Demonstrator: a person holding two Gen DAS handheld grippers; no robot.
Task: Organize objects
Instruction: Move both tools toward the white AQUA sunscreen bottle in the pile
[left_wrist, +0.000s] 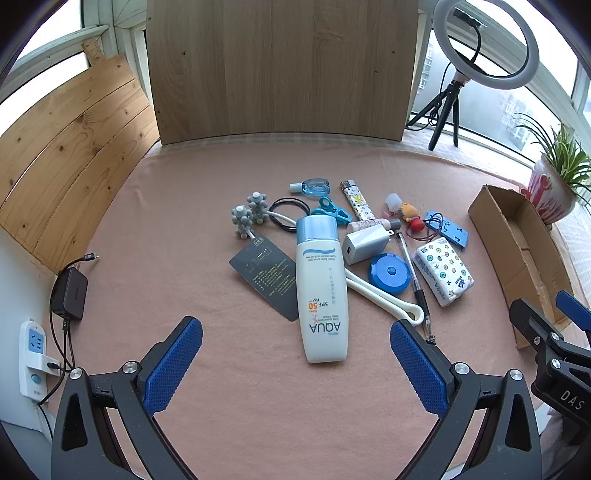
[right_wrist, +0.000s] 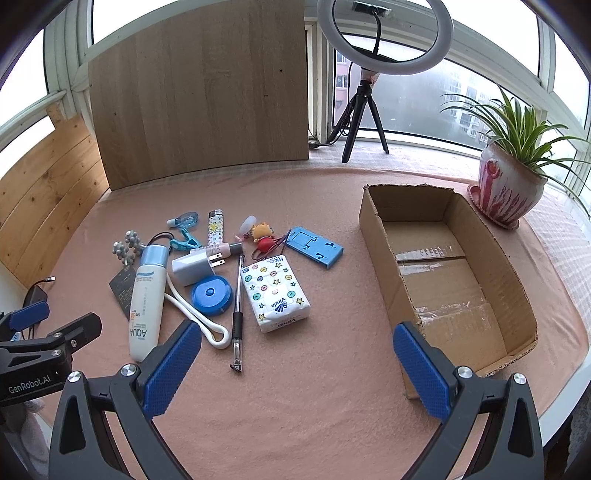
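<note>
Several small items lie in a pile on the pink cloth. A white AQUA sunscreen bottle (left_wrist: 322, 291) (right_wrist: 147, 295) lies closest, beside a tissue pack (left_wrist: 443, 270) (right_wrist: 275, 295), a blue round tape measure (left_wrist: 389, 273) (right_wrist: 211, 295), a white charger plug (left_wrist: 365, 245) (right_wrist: 194, 266), a pen (right_wrist: 237, 314) and a blue phone stand (right_wrist: 314, 246). An open cardboard box (right_wrist: 384, 266) (left_wrist: 491, 236), with nothing in it, stands to the right. My left gripper (left_wrist: 295, 354) hangs open just short of the bottle's base. My right gripper (right_wrist: 297, 362) is open over bare cloth between the pile and the box.
A ring light on a tripod (right_wrist: 364, 110) and a potted plant (right_wrist: 508, 188) stand at the back right. A wooden board (left_wrist: 280, 70) leans behind the table. A power strip (left_wrist: 33, 362) and black adapter (left_wrist: 70, 293) sit at the left edge.
</note>
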